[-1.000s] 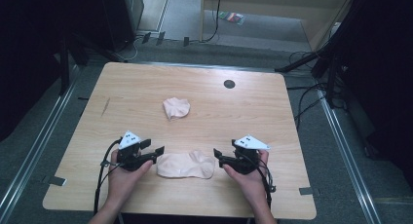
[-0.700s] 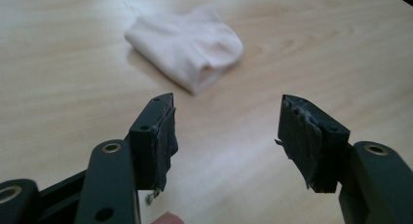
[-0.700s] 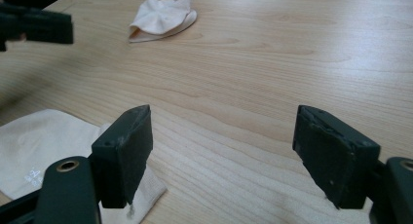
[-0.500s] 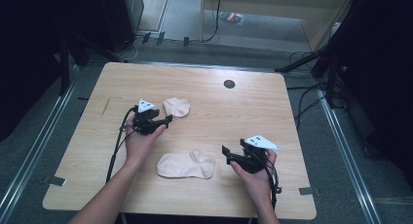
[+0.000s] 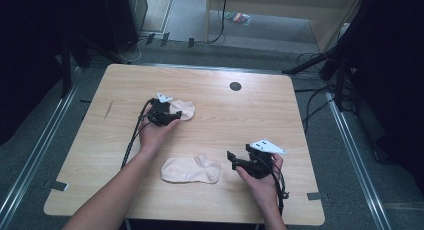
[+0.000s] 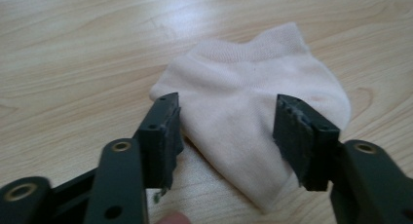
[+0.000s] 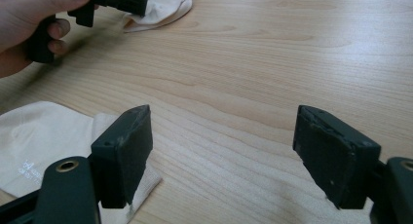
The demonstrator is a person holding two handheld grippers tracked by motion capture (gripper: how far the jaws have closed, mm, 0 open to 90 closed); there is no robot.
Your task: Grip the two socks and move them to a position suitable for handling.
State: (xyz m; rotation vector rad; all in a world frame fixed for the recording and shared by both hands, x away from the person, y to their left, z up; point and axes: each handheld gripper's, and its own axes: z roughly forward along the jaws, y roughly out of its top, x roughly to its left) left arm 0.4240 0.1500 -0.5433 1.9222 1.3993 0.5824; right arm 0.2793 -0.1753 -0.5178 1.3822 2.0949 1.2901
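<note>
left gripper view | sock (image 6: pixel 253 107) | pale pink, folded, flat, between tool's jaws

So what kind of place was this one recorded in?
Probably a lab or recording workspace, not a home: a bare light wooden table on grey carpet, ringed by black curtains, loose cables and metal floor rails.
</note>
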